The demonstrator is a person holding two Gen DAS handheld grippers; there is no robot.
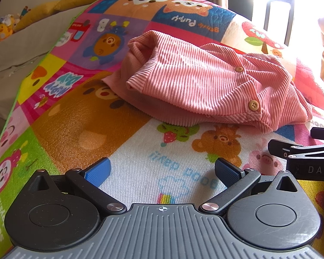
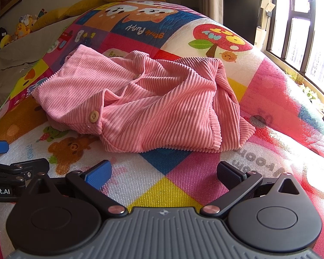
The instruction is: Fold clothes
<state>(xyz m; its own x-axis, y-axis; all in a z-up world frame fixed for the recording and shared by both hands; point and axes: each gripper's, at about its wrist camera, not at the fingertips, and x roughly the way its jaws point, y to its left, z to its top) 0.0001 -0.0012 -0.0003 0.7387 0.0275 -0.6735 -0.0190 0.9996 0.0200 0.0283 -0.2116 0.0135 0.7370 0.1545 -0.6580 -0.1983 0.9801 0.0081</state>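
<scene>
Cardigan [image 2: 138, 105], pink and ribbed, lies crumpled mid-blanket [image 2: 166, 185], well in from the edges. Left gripper [image 1: 162, 170] hovers just short of it, fingers spread wide, nothing between them. Right gripper [image 2: 165, 172] sits alongside, equally spread and empty. Left view catches two wooden buttons [image 1: 254, 104]; the right view shows one clearly, plus the window [image 2: 296, 26] past the blanket's far-right edge.

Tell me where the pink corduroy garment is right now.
The pink corduroy garment lies crumpled on the cartoon play mat, ahead of both open grippers, with neither touching it; in the left wrist view it sits right of centre.
</scene>
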